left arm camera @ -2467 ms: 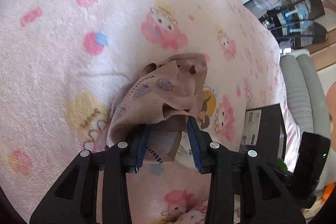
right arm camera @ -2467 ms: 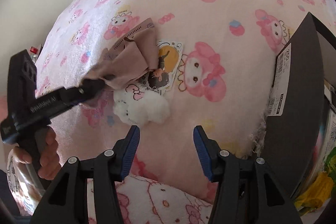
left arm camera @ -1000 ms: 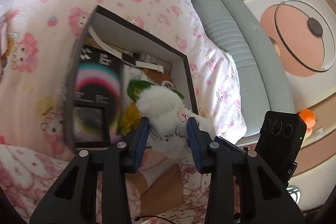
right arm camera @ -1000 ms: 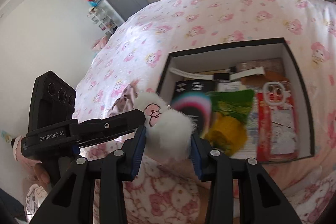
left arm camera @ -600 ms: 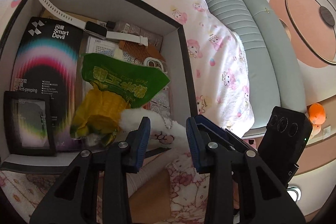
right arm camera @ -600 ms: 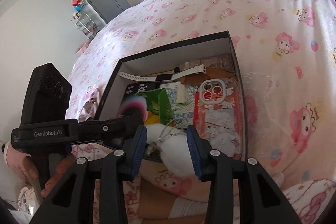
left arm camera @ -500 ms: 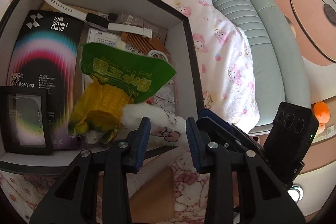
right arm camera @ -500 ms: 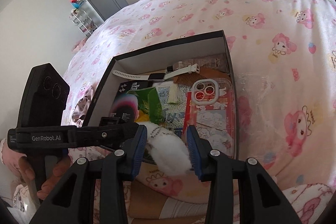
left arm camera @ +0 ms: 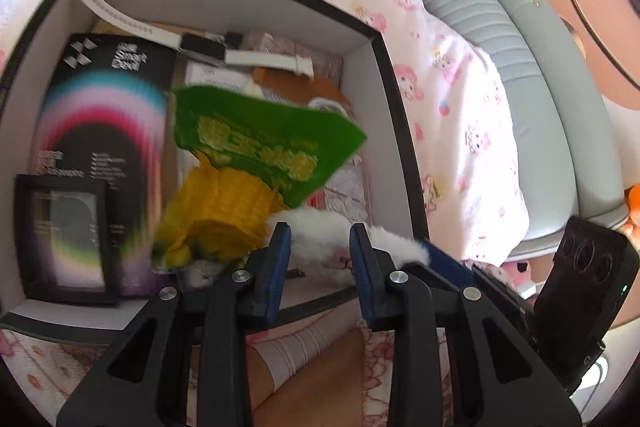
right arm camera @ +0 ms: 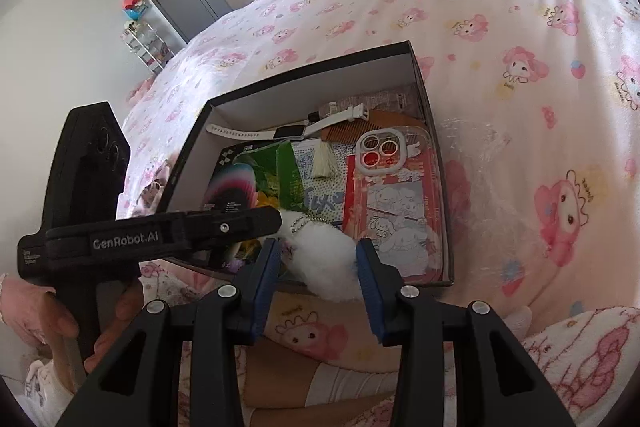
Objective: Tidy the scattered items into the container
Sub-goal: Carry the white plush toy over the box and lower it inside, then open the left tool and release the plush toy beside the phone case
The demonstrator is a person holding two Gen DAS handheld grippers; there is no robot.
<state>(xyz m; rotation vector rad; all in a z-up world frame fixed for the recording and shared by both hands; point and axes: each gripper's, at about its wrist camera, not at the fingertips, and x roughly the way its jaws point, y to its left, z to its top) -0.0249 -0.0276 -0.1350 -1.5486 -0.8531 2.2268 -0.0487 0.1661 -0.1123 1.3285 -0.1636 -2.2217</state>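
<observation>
A black box (left arm camera: 384, 63) (right arm camera: 424, 75) with white inner walls lies on the pink printed blanket and holds several items. A white fluffy plush (right arm camera: 326, 263) (left arm camera: 320, 235) sits over the box's near edge. My right gripper (right arm camera: 317, 255) has its blue pads on either side of the plush and is shut on it. My left gripper (left arm camera: 319, 245) points at the same plush from the other side with its jaws a little apart. It shows in the right wrist view (right arm camera: 256, 221) as a black arm reaching in from the left.
Inside the box lie a green and yellow corn snack bag (left arm camera: 256, 147), a black Smart Devil package (left arm camera: 96, 115), a white watch (left arm camera: 200, 45), a comb (right arm camera: 352, 131) and a phone case (right arm camera: 394, 187). A grey headboard (left arm camera: 500, 47) stands beyond the bed.
Both grippers have gone from the blanket to the box. The plush has come down from mid-air to the box's near edge. The left gripper no longer holds the beige cloth.
</observation>
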